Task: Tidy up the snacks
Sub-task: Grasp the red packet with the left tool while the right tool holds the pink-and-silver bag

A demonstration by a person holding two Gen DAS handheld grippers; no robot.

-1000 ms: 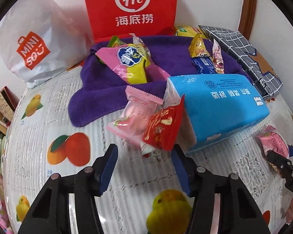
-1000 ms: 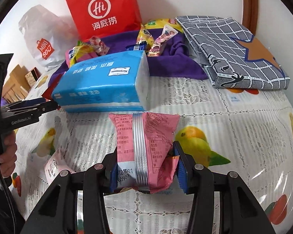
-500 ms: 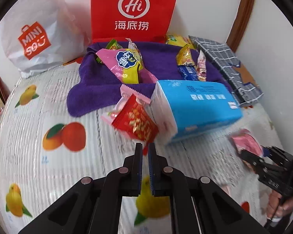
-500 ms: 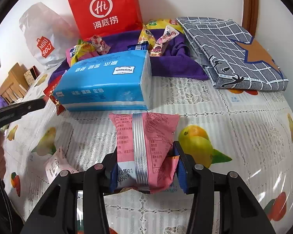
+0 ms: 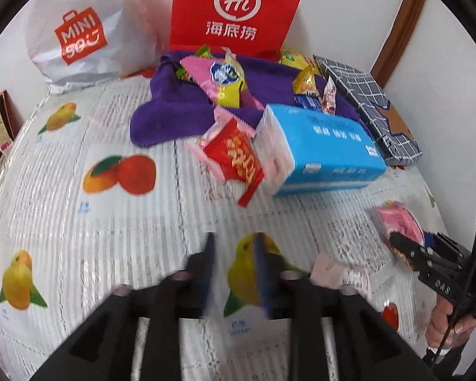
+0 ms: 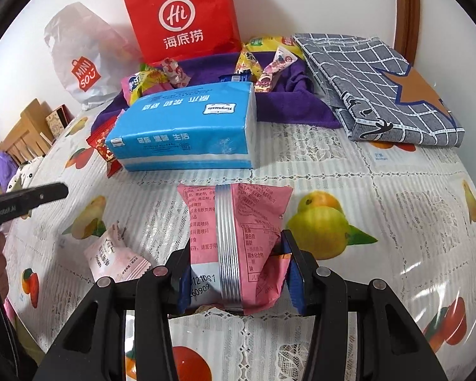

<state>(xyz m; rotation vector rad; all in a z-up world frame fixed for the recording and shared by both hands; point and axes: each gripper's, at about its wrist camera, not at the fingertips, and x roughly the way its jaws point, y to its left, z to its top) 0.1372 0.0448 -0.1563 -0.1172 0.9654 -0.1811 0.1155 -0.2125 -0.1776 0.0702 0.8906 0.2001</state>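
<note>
Fruit-print tablecloth [image 5: 63,222] against a white wall; snacks heaped on a purple towel [image 5: 174,117] beyond.

Left wrist view: left gripper [image 5: 236,270] blurred, jaws parted, holding nothing; the red snack packet [image 5: 234,158] lies straight ahead, propped against the blue tissue pack [image 5: 327,146], long axis slanting down to the right.
Right wrist view: right gripper [image 6: 238,273] is clamped on the pink snack packet [image 6: 234,241], long axis running forward, towel further ahead.
</note>
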